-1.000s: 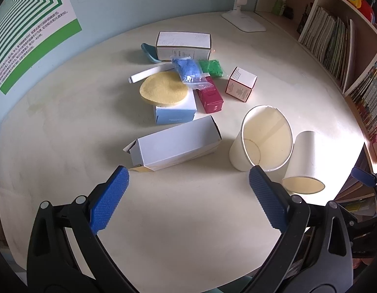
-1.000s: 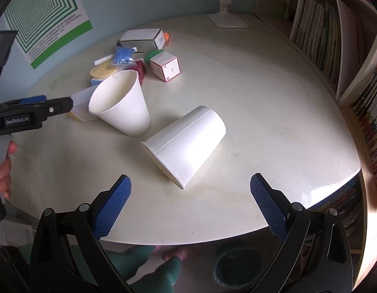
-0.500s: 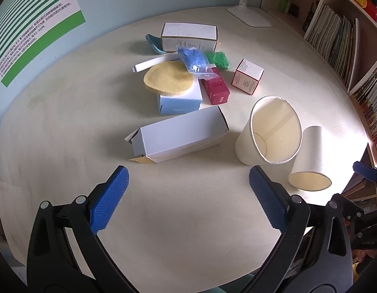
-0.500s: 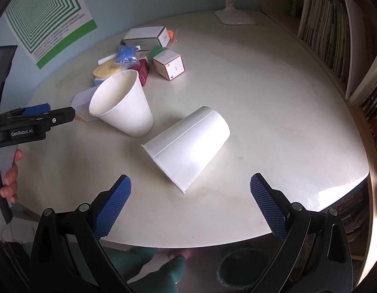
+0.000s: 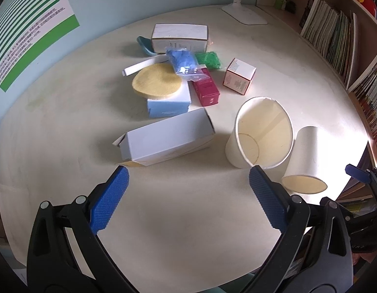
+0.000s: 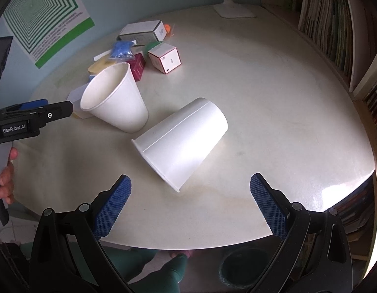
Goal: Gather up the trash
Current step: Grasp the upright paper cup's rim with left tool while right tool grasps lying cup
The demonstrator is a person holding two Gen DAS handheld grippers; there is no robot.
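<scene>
Pulling back and up over the last second, the left gripper (image 5: 187,188) now frames more of the bench (image 5: 54,112), and the litter has slid away from its jaws, which stand wide apart and empty. Farthest left in its view lies the long white carton (image 5: 166,139), flap end open, just beyond the left blue pad. Behind it sits the pile: a yellow sponge disc (image 5: 156,84) resting on a light blue box (image 5: 169,102), a blue bag (image 5: 182,61), a red box (image 5: 205,89), a green wad (image 5: 209,59) and a pink-edged cube box (image 5: 239,75) a little apart. Right of the carton stands the upright paper cup (image 5: 261,134), and beside it, seemingly just touching, the tipped paper cup (image 5: 304,161) on its side, mouth toward the bench edge.

The right gripper (image 6: 189,193) has also drawn off slightly; the tipped cup looks a touch farther from its jaws, which are likewise spread and hold nothing. A dark round bin (image 6: 244,266) shows on the floor below the bench edge.

Nothing has been picked up yet. The retreat reads as lining up, with the tipped cup the likeliest first grab for the right side.
</scene>
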